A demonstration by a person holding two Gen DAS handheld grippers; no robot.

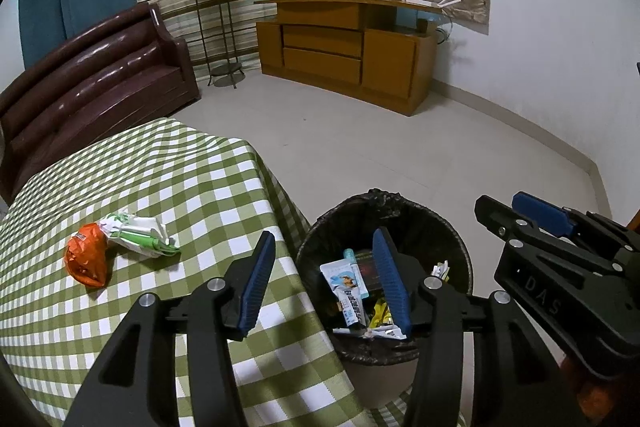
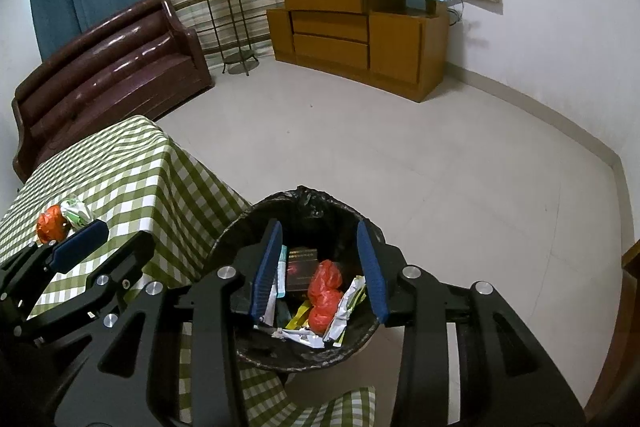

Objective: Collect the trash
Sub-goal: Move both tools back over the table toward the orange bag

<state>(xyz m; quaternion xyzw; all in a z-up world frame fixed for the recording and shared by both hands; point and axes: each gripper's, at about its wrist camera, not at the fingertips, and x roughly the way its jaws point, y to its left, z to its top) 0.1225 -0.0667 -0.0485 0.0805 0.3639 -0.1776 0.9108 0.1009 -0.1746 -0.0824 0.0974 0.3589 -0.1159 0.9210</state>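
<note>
Both tools empty, jaws apart over bin (image 2: pixel 304 355); orange wrapper (image 1: pixel 86 261) seemingly on table

Low in the centre of the frame, the right gripper (image 2: pixel 320 271) hangs over a black-lined trash bin (image 2: pixel 248 347), its blue-padded fingers (image 2: pixel 267 269) spread apart with nothing between them. Inside the bin lie a crumpled red wrapper (image 2: pixel 325 293), a dark box (image 2: pixel 301 267) and white and yellow packets. At lower left the left gripper (image 2: pixel 76 247) reaches over the green-checked tabletop (image 2: pixel 120 171); just behind it sit an orange wrapper (image 2: pixel 50 223) and a green-and-white wrapper (image 2: pixel 78 211). A brown sofa (image 2: pixel 108 67) stands at upper left, a wooden cabinet (image 2: pixel 360 35) at upper centre.
</note>
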